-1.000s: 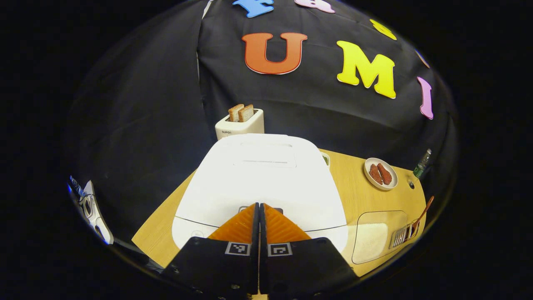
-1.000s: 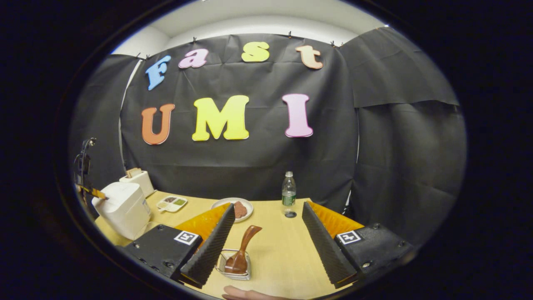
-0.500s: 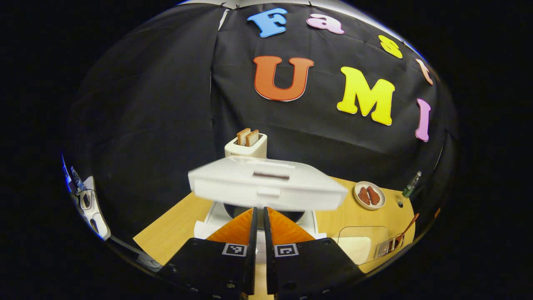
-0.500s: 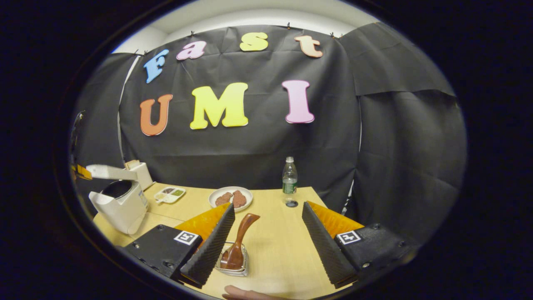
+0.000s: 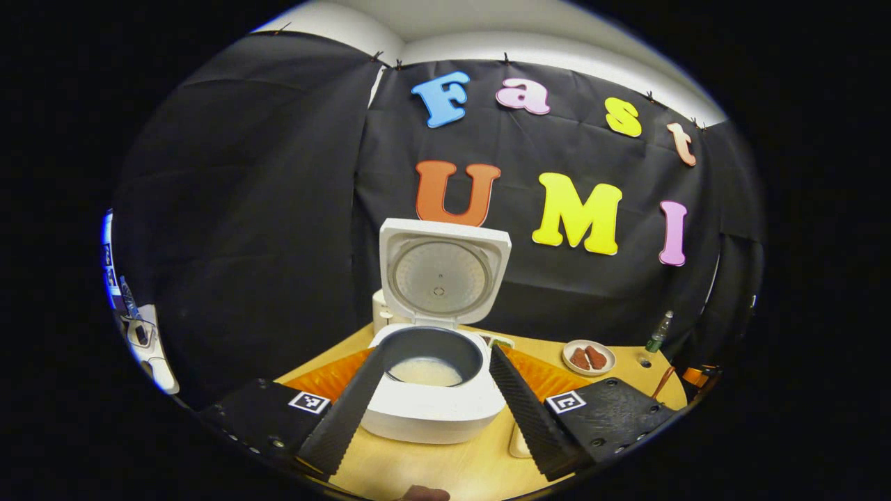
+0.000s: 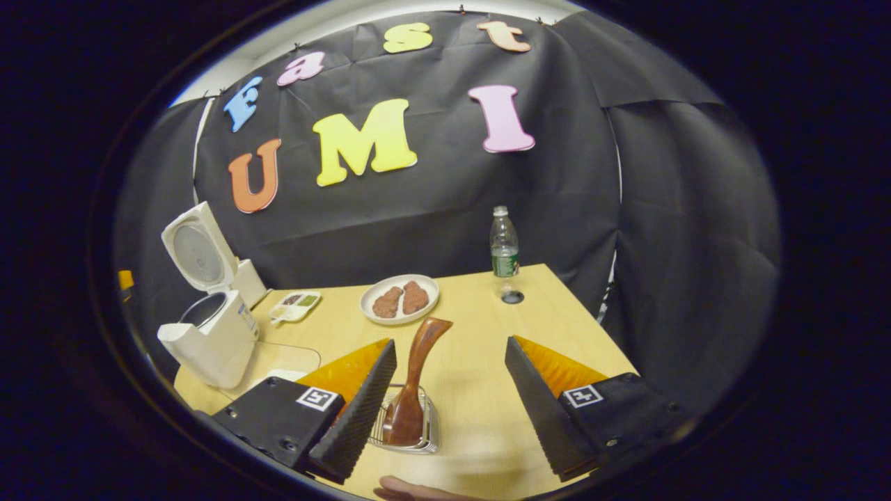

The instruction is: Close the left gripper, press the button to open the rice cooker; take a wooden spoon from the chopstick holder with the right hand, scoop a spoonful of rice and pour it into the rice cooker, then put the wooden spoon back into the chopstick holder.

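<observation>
Step in hand: rice cooker (image 5: 431, 379) stands with lid up, so by my reading the spoon pick-up comes next.
Wooden spoon (image 6: 416, 379): bowl down in the wire chopstick holder (image 6: 407, 426), near edge of the counter (image 6: 480, 390).
Long axis: handle rises steeply, leaning far and slightly right.
Relation to right gripper (image 6: 445, 407): spoon sits between the jaws, closer to the left one; jaws spread wide, empty.
Left gripper (image 5: 435, 417): jaws parted, empty, framing the cooker, well apart from the spoon.
Nearer hand: the right.
Rice cooker in right gripper view: far left.
</observation>
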The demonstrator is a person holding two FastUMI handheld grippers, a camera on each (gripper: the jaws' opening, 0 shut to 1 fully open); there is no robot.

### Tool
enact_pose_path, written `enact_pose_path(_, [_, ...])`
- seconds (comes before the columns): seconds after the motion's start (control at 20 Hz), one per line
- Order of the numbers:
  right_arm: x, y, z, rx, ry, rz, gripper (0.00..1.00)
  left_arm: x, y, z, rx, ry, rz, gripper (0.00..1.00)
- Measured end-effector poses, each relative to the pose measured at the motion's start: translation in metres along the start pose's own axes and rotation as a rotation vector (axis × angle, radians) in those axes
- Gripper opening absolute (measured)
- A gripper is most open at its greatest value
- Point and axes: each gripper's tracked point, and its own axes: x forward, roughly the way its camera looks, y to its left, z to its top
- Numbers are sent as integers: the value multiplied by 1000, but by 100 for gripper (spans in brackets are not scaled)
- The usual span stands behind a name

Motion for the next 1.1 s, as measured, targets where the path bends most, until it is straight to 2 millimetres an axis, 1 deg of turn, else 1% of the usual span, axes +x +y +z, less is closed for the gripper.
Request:
enact_pose_path(0.05, [6, 1, -6, 3, 15, 3, 100, -7, -3, 0, 2, -9, -6, 94])
enact_pose_path(0.2, [25, 7, -22, 25, 60, 38, 100, -33, -14, 1, -28, -32, -45, 94])
enact_pose_path(0.3, [38, 17, -28, 47, 74, 92, 100, -49, -10, 3, -13, -81, -29, 94])
enact_pose_path(0.35, [45, 17, -33, 57, 88, 94, 100, -58, -6, 3, 3, -108, -17, 94])
enact_pose_path(0.4, [54, 17, -36, 64, 99, 93, 94, -66, -3, 1, 7, -128, -6, 94])
enact_pose_path(0.5, [71, 16, -45, 69, 137, 77, 90, -83, -3, -9, -9, -130, -10, 94])
enact_pose_path(0.55, [77, 15, -50, 72, 161, 57, 89, -88, -3, -14, -19, -124, -19, 94])
enact_pose_path(0.6, [82, 16, -54, 69, 186, 51, 94, -94, -3, -17, -23, -117, -31, 94])
enact_pose_path(0.65, [86, 22, -53, 81, 190, 58, 92, -96, 1, -20, -22, -109, -34, 94])
enact_pose_path(0.7, [89, 30, -51, 89, 185, 78, 85, -99, 7, -19, -19, -107, -22, 94])
enact_pose_path(0.75, [92, 36, -54, 97, 194, 96, 84, -100, 13, -18, -24, -108, -15, 94])
enact_pose_path(0.8, [92, 41, -57, 112, 203, 107, 79, -102, 17, -17, -33, -110, -6, 94])
enact_pose_path(0.9, [92, 41, -59, 142, 203, 98, 50, -108, 17, -19, -53, -110, -16, 94])
enact_pose_path(0.95, [98, 40, -59, 155, 200, 87, 36, -108, 16, -21, -54, -110, -22, 94])
enact_pose_path(1.0, [94, 40, -57, 152, 193, 88, 21, -108, 16, -22, -49, -108, -24, 94])
enact_pose_path(1.05, [82, 40, -53, 151, 179, 91, 19, -107, 17, -25, -41, -108, -24, 94])
enact_pose_path(1.1, [77, 42, -48, 145, 161, 99, 18, -106, 16, -27, -37, -105, -31, 94])
